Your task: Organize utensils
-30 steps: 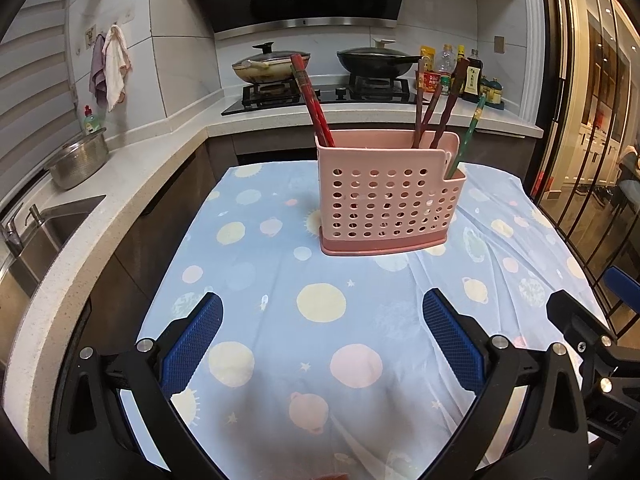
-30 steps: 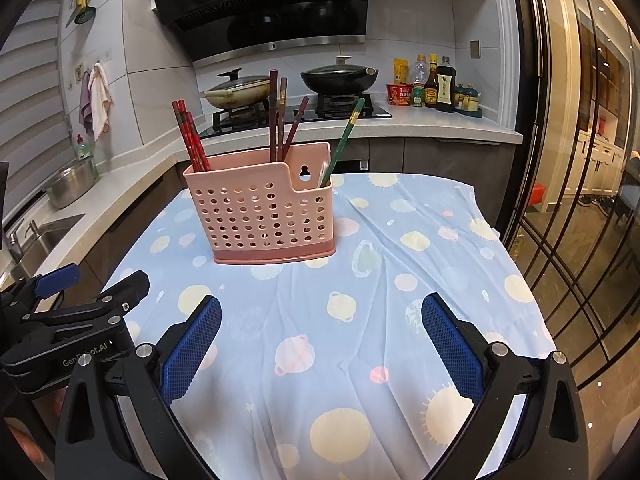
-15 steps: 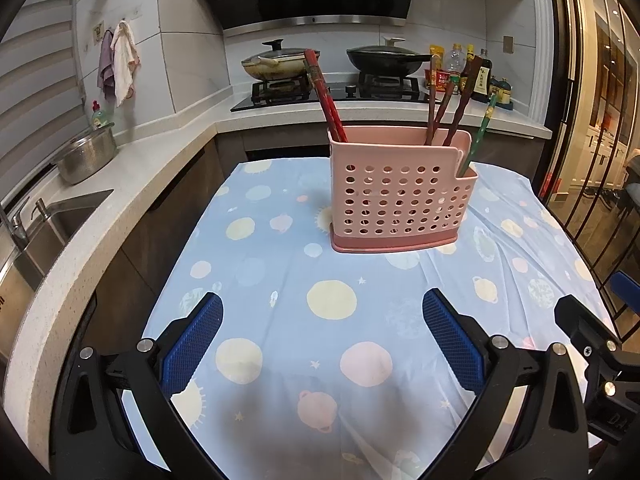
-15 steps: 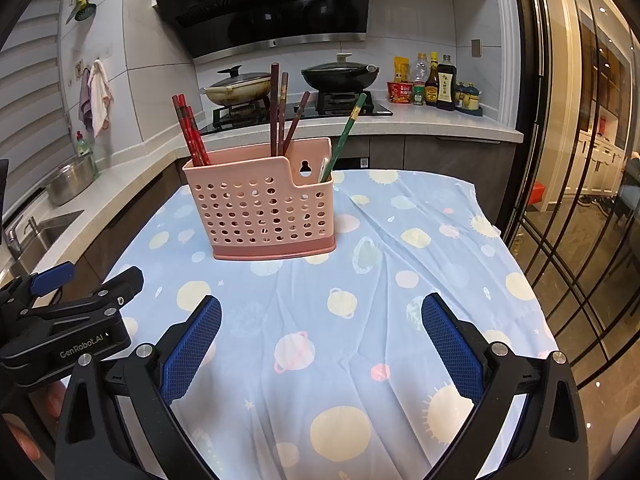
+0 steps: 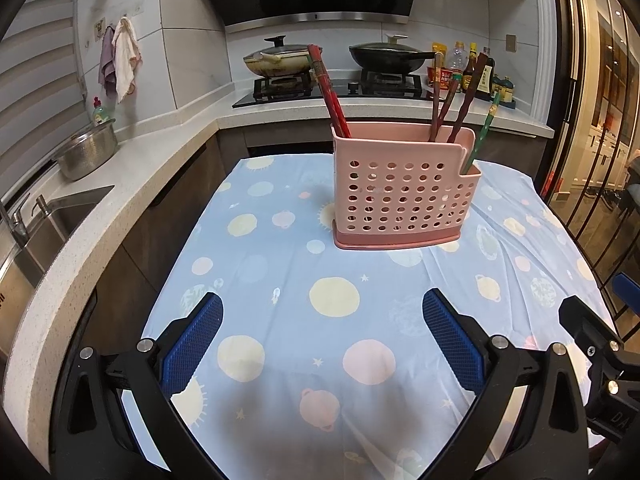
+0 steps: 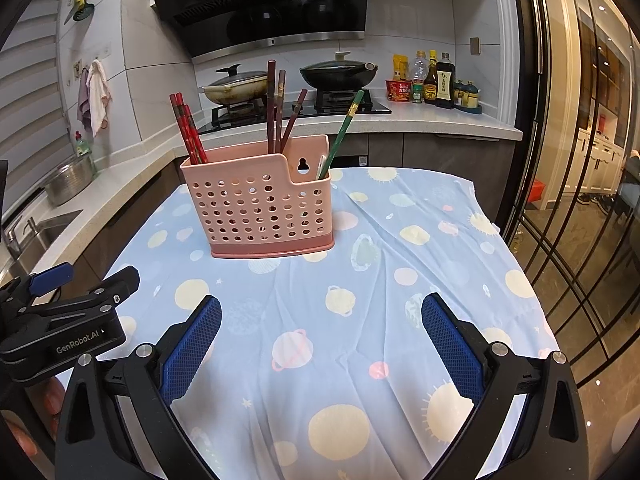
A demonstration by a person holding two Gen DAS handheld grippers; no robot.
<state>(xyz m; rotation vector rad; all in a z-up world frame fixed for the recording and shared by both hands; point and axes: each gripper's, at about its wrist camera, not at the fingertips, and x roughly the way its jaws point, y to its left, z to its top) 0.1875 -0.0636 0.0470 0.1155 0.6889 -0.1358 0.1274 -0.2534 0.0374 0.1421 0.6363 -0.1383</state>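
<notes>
A pink perforated utensil holder [image 5: 404, 196] stands upright on the table, also in the right wrist view [image 6: 260, 208]. Red chopsticks [image 5: 330, 96] lean in its left end, brown chopsticks [image 5: 452, 100] stand in the middle part, and a green chopstick [image 5: 482, 136] leans in the low right compartment. The same red [image 6: 186, 128], brown [image 6: 278, 108] and green [image 6: 344, 132] chopsticks show in the right wrist view. My left gripper [image 5: 322, 344] is open and empty, well short of the holder. My right gripper [image 6: 322, 344] is open and empty too, to the right of the left one.
The table carries a blue cloth with planet print [image 5: 332, 292]. A counter with a sink [image 5: 48, 220] and a steel pot [image 5: 86, 152] runs along the left. A stove with two pans [image 5: 332, 60] and sauce bottles [image 6: 436, 80] is behind. Glass doors [image 6: 580, 160] stand on the right.
Both grippers have drawn back slightly and lifted; the holder sits a little farther off in both views. Nothing was grasped or released.
</notes>
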